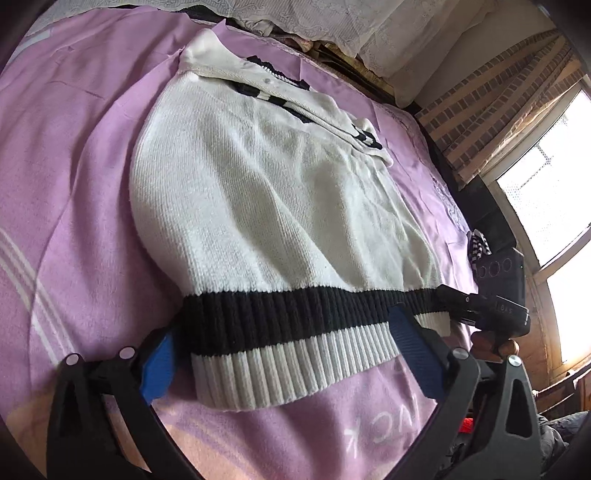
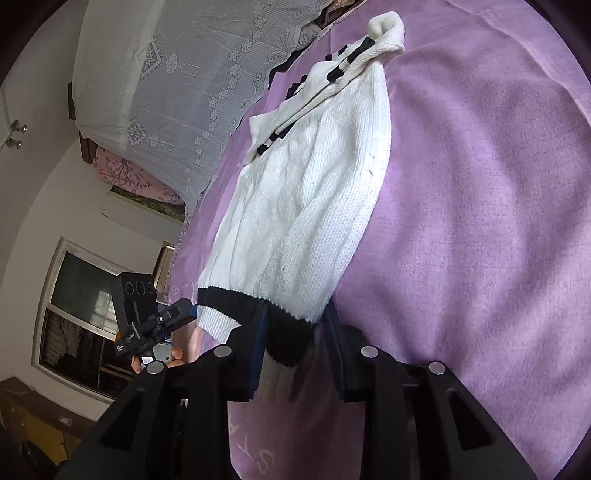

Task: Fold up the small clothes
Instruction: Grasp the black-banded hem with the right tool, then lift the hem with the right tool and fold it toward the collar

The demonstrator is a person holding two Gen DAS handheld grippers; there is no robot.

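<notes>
A white knit sweater [image 1: 266,192] lies flat on a purple blanket [image 1: 74,184], collar far, black-and-white ribbed hem [image 1: 295,332] nearest. My left gripper [image 1: 286,360] stands wide open over the hem's left part, one blue pad [image 1: 159,365] just outside the sweater's left edge and the other on the ribbing. In the right wrist view my right gripper [image 2: 295,350] is shut on the hem's right corner [image 2: 288,339], which bunches between its fingers. That right gripper [image 1: 458,302] also shows at the hem's right end in the left wrist view.
A lace-covered headboard or pillows [image 1: 332,22] run along the blanket's far edge. A brick wall and a bright window [image 1: 546,177] stand to the right. A hand holds the left gripper [image 2: 177,314] beside the bed's edge, with a dark window [image 2: 85,288] behind it.
</notes>
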